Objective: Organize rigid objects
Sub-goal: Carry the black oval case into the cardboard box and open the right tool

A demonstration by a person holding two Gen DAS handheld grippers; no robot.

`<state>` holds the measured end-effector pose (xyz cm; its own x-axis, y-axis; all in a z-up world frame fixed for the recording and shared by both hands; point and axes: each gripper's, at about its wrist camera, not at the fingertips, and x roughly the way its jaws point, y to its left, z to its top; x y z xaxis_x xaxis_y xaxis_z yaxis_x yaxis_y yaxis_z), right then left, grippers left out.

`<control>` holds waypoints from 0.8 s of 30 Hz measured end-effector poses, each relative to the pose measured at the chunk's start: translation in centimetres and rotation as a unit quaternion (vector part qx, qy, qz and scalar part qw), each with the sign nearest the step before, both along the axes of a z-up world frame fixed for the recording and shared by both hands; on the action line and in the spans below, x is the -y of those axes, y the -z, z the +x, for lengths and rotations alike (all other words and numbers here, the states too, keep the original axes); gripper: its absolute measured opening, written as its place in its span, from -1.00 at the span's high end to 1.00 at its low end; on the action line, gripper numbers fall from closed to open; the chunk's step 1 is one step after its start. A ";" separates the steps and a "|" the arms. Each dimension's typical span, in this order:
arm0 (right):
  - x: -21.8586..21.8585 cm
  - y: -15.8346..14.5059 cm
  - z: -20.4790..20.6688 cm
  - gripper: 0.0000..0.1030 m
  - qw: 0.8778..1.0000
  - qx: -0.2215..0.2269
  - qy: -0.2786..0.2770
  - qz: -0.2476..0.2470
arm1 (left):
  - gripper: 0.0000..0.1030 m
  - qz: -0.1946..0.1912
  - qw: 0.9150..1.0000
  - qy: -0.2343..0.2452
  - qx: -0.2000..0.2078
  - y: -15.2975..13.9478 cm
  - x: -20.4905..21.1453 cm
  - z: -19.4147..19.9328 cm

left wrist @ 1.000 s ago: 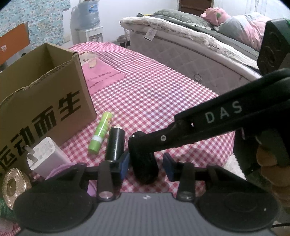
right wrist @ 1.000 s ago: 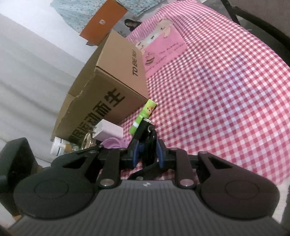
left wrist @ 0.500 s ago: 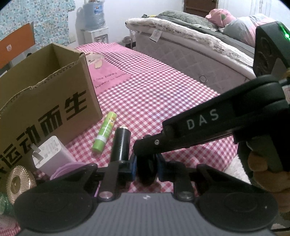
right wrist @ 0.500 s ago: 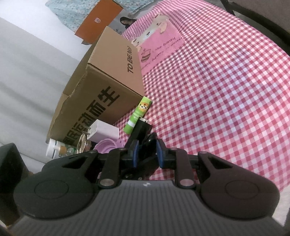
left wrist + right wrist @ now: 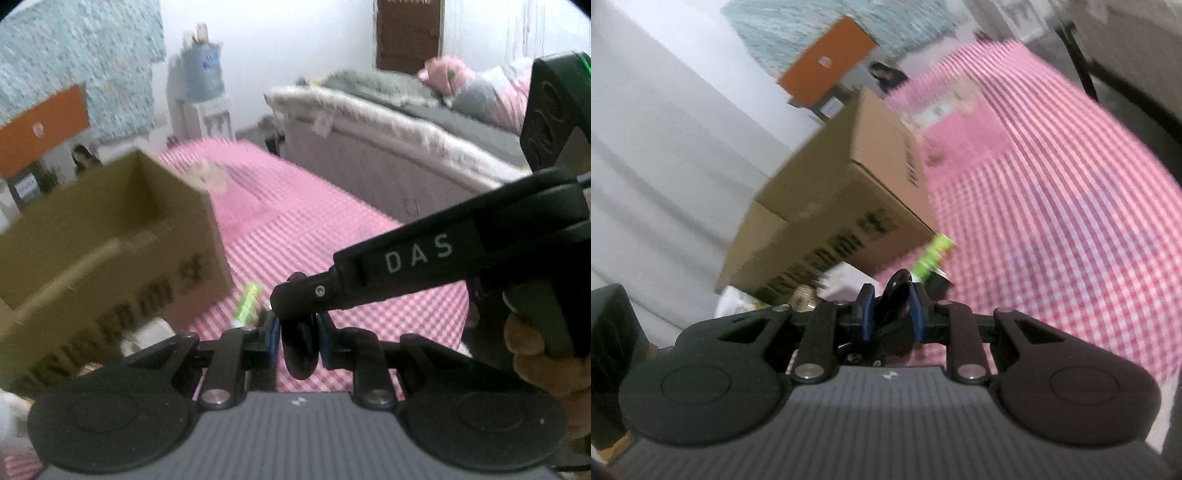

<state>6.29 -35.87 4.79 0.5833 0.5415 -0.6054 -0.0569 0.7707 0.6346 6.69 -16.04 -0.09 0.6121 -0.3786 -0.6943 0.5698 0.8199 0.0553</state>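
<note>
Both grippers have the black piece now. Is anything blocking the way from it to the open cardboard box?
Nothing visible does. The black object sits clamped between the left gripper and right gripper, lifted above the checkered cloth. The cardboard box stands open-topped to its left; the green tube lies lower, beside the box.

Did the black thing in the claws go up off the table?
Yes. The black object rose: the cardboard box and green tube now sit lower and farther behind it.

Pink-and-white gingham tablecloth (image 5: pixel 1071 229). Plain brown corrugated cardboard box (image 5: pixel 827 206), black printed characters on its side. Lime-green plastic tube (image 5: pixel 932 254). Glossy black rounded object (image 5: pixel 300 349) between blue-padded black fingers (image 5: pixel 274 334). Orange panel (image 5: pixel 40 127) behind.
</note>
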 end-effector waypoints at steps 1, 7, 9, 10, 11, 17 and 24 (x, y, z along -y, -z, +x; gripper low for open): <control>-0.2 -1.0 0.0 0.63 1.000 0.013 -0.006 -0.002 | 0.57 -0.003 1.000 -0.005 0.011 -0.9 -0.4 -0.2; -3.8 -7.2 2.3 0.63 0.994 0.088 -0.065 -0.006 | 0.57 -0.006 0.996 -0.057 0.072 -6.8 -3.9 0.1; -5.6 -9.0 4.0 0.65 0.990 0.107 -0.096 0.003 | 0.57 -0.002 0.993 -0.080 0.085 -8.6 -5.4 0.9; -6.5 -9.9 5.0 0.64 0.987 0.112 -0.112 0.008 | 0.57 0.000 0.992 -0.095 0.087 -9.4 -6.4 1.5; -7.5 -10.6 5.9 0.64 0.985 0.115 -0.126 0.010 | 0.57 0.002 0.991 -0.105 0.087 -10.0 -7.0 2.1; -14.2 -12.0 13.9 0.65 0.978 0.075 -0.194 0.025 | 0.57 0.013 0.985 -0.168 0.035 -11.3 -12.0 8.4; -21.6 -6.9 23.1 0.65 0.973 -0.063 -0.218 0.048 | 0.57 0.034 0.975 -0.209 -0.062 -7.1 -18.2 16.2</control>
